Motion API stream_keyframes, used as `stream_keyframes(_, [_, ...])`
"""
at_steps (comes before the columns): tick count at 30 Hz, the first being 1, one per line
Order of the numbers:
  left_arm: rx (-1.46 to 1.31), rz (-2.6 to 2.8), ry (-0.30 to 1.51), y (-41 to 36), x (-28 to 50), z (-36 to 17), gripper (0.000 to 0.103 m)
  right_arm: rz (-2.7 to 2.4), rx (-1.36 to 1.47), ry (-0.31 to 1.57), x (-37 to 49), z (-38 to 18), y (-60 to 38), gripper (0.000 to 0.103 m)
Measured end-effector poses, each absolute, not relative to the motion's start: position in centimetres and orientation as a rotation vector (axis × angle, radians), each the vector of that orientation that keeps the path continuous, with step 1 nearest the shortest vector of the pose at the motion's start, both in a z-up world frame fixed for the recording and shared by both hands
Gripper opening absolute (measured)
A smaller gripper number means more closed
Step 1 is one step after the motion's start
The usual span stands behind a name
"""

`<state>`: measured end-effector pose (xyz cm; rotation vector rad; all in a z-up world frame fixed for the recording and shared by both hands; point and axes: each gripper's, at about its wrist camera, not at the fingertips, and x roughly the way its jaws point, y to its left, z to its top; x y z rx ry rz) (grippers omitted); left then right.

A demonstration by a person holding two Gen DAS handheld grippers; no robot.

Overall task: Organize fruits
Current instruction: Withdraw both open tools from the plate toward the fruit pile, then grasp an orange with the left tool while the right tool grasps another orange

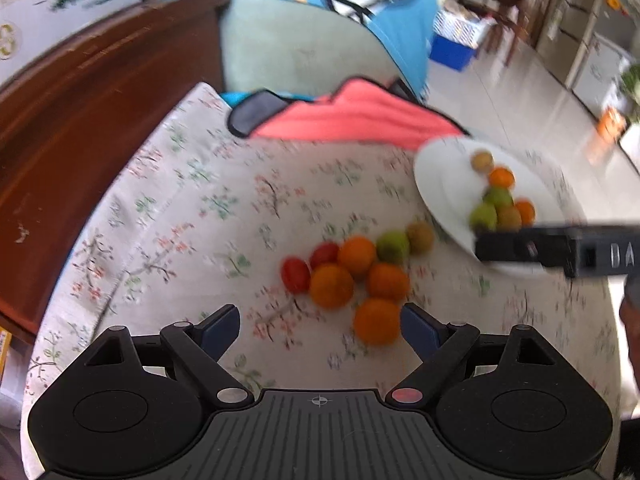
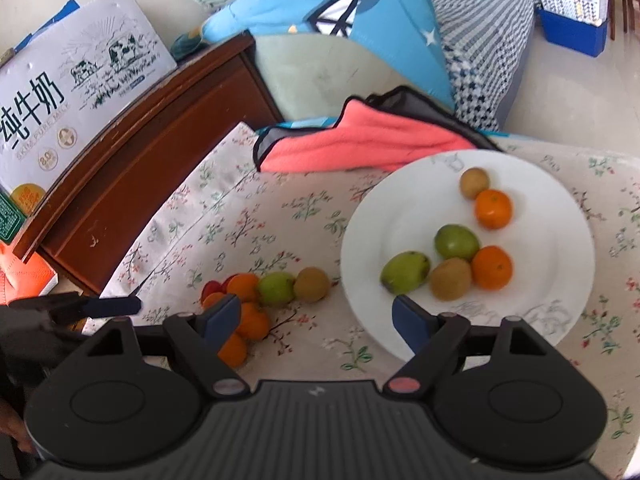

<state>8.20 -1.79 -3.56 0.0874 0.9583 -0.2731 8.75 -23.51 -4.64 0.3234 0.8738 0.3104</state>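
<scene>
Your left gripper is spread wide and empty, above the loose fruit cluster lying on the floral tablecloth mid-table: oranges, tomatoes, a green fruit and a kiwi. Your right gripper is likewise released and empty, by the near rim of the white plate, which sits toward the table's right edge and carries six fruits. A pink cloth lies at the far edge.

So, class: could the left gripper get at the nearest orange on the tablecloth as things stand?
Probably yes. The left gripper is open, and the nearest orange lies just inside its right jaw with nothing on top, though neighbouring oranges crowd it.
</scene>
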Motion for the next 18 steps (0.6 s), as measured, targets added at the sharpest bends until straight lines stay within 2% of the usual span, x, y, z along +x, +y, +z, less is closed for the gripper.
stream_keyframes(9, [0.166, -0.290, 0.977, -3.6, 7.4, -5.4, 0.089, 0.360, 0.331, 0.900, 9.2, -5.1, -21.7, 0.082])
stream_keyframes(15, [0.113, -0.283, 0.961, -3.7, 7.8, -6.0, 0.085, 0.381, 0.385, 0.931, 9.7, -5.9, -21.3, 0.073])
stream_keyframes(18, [0.119, -0.282, 0.943, -4.0, 7.8, -6.2, 0.079, 0.389, 0.405, 0.948, 10.1, -6.3, -20.9, 0.065])
